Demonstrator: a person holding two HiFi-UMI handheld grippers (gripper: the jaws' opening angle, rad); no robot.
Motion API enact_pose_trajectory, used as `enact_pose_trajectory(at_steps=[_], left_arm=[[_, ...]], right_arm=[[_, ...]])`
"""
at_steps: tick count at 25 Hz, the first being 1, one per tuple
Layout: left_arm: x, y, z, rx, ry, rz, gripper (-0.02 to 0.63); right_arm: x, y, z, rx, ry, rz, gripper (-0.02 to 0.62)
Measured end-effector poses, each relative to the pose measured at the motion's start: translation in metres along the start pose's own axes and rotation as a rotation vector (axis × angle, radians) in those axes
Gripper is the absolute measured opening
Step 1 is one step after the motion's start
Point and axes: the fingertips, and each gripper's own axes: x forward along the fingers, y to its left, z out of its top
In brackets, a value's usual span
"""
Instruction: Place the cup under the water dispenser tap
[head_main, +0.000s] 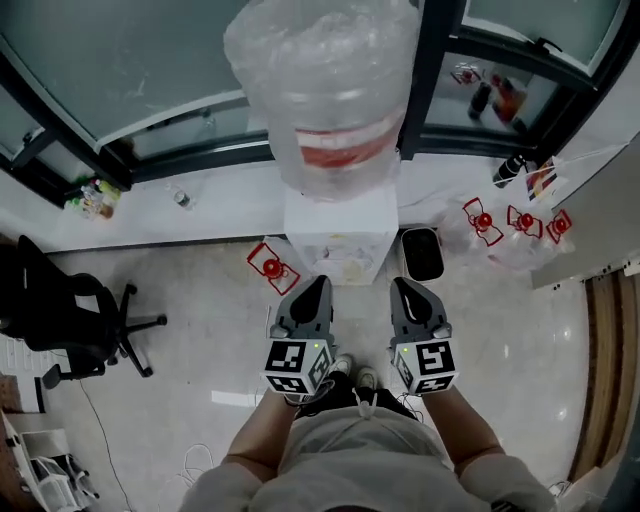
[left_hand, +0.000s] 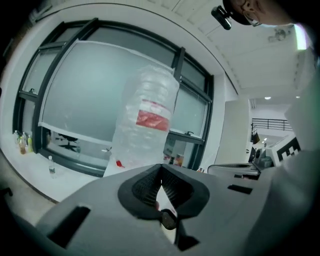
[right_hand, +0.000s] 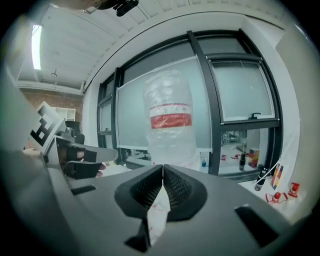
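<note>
The water dispenser (head_main: 336, 238) stands against the window wall, a white body with a big clear bottle (head_main: 325, 90) and its red label on top. The bottle also fills the middle of the left gripper view (left_hand: 146, 120) and the right gripper view (right_hand: 170, 117). My left gripper (head_main: 318, 284) and right gripper (head_main: 403, 286) hang side by side just in front of the dispenser, both pointing at it. Each is shut with nothing between its jaws (left_hand: 161, 169) (right_hand: 163, 169). No cup shows in any view, and the tap is hidden under the bottle.
A black bin (head_main: 422, 253) stands right of the dispenser. A red-and-white item (head_main: 271, 268) lies on the floor at its left, several more (head_main: 520, 222) at the right. An office chair (head_main: 62, 312) is far left. Bottles stand on the windowsill (head_main: 92, 196).
</note>
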Motion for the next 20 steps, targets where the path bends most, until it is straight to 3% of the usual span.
enact_pose_trajectory(at_steps=[12, 20], left_arm=[[-0.029, -0.028, 0.132, 0.116, -0.212, -0.066, 0.020], [-0.040, -0.042, 0.160, 0.115, -0.262, -0.133, 0.020]], right_arm=[[-0.027, 0.007, 0.125, -0.117, -0.240, -0.030, 0.028], [-0.039, 0.002, 0.157, -0.141, -0.308, -0.055, 0.028]])
